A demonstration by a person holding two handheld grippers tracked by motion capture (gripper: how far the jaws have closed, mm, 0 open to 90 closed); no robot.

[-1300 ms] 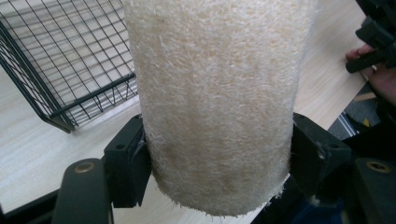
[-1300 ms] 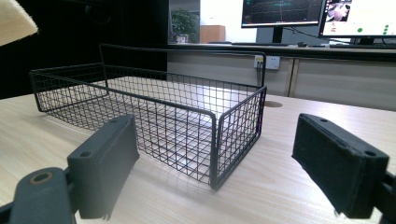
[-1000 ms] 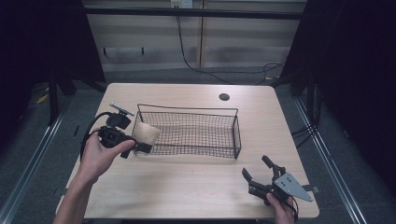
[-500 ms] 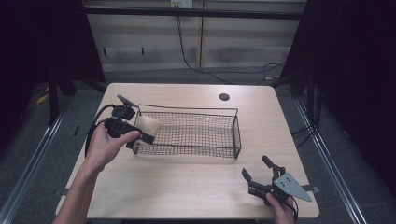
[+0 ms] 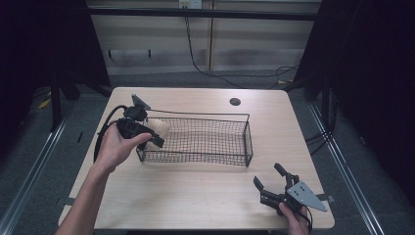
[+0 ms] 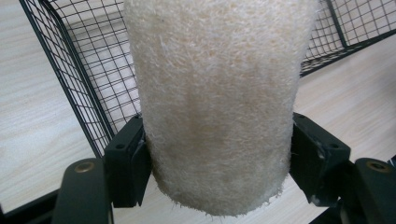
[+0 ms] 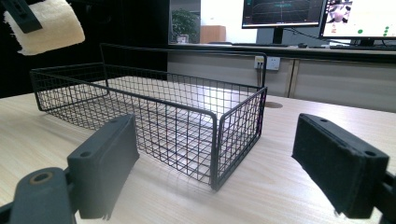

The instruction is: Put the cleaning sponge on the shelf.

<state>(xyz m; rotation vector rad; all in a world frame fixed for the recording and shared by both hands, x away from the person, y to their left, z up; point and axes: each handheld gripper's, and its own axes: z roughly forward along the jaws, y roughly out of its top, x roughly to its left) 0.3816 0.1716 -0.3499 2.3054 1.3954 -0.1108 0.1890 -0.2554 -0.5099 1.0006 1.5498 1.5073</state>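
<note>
Left gripper (image 5: 147, 134) jaws pinch a cream fuzzy fabric roll (image 6: 217, 102) across its middle, over the left end of the black wire mesh basket (image 5: 205, 142). Roll looks light, soft, compressible; mid-body grip suits. Right gripper (image 5: 276, 188), jaws spread, rests near the basket's right corner.

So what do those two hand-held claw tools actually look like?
Both are black: the left gripper trails a thick black cable and has blocky jaws on rounded, riveted arms; the right gripper carries a grey three-cornered plate on top and dark padded jaws. The person's forearms are bare.
</note>
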